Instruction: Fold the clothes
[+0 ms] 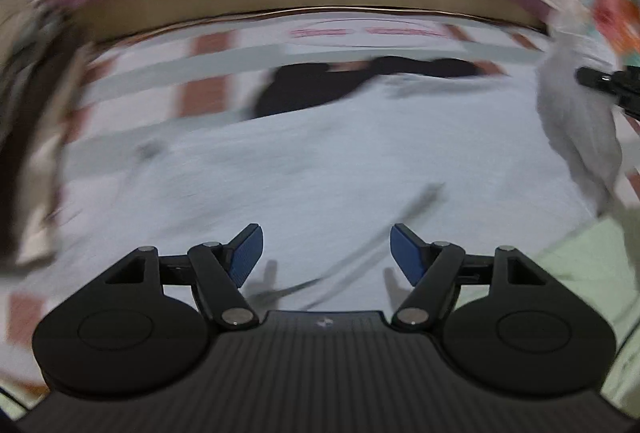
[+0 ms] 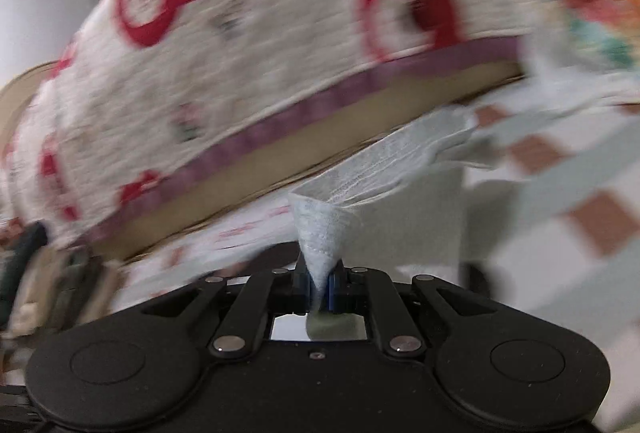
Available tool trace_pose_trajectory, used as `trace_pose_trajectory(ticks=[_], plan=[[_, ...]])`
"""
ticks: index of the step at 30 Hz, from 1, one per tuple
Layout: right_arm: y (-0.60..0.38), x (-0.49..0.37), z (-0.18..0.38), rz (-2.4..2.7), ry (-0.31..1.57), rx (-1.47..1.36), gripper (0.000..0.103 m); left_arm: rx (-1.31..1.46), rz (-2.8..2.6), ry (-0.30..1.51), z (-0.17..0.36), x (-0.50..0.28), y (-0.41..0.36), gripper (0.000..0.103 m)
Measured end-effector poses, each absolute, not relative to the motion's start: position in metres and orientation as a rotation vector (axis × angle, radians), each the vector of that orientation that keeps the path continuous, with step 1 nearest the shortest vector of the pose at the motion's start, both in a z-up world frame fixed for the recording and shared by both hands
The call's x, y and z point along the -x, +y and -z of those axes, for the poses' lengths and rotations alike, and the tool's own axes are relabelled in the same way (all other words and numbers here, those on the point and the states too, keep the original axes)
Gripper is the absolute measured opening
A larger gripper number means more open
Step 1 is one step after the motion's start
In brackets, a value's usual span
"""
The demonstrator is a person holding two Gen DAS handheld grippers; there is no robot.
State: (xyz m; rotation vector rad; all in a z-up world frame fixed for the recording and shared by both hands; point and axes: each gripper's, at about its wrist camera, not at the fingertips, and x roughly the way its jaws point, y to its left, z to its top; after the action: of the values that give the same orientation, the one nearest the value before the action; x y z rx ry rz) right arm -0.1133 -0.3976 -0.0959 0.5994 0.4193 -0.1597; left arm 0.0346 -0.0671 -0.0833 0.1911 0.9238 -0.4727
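The pale grey garment (image 2: 320, 233) lies spread over the checked sheet (image 2: 536, 153), one corner pinched tight in the right gripper (image 2: 320, 285). Above the garment, the left gripper (image 1: 326, 253) hangs with fingers spread, empty. Red writing on the sheet beyond is too blurred to read.

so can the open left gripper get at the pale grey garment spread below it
Probably yes: the left gripper hangs open over the pale grey garment, nothing lying between; the right gripper already pinches one corner.
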Motion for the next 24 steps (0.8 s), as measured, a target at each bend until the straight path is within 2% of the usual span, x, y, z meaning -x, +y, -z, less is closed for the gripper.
trace_pose_trajectory(ticks=[5,8,12,19,24], plan=[[-0.307,0.051,0.058,-0.224,0.43,-0.554,0.011,-0.301,0.317,0.993,0.093,-0.048,0.005,0.07],[-0.24,0.024,0.06,-0.42,0.496,-0.478,0.011,-0.128,0.282,1.027,0.103,-0.054,0.048,0.07],[-0.162,-0.001,0.095,-0.489,0.667,-0.239,0.011,0.167,0.182,1.058,0.119,-0.063,0.09,0.07],[-0.163,-0.008,0.127,-0.458,0.789,-0.335,0.011,0.199,0.176,1.036,0.124,-0.066,0.101,0.07],[-0.166,-0.013,0.12,-0.465,0.784,-0.415,0.011,0.201,0.197,0.896,0.108,-0.067,0.101,0.068]])
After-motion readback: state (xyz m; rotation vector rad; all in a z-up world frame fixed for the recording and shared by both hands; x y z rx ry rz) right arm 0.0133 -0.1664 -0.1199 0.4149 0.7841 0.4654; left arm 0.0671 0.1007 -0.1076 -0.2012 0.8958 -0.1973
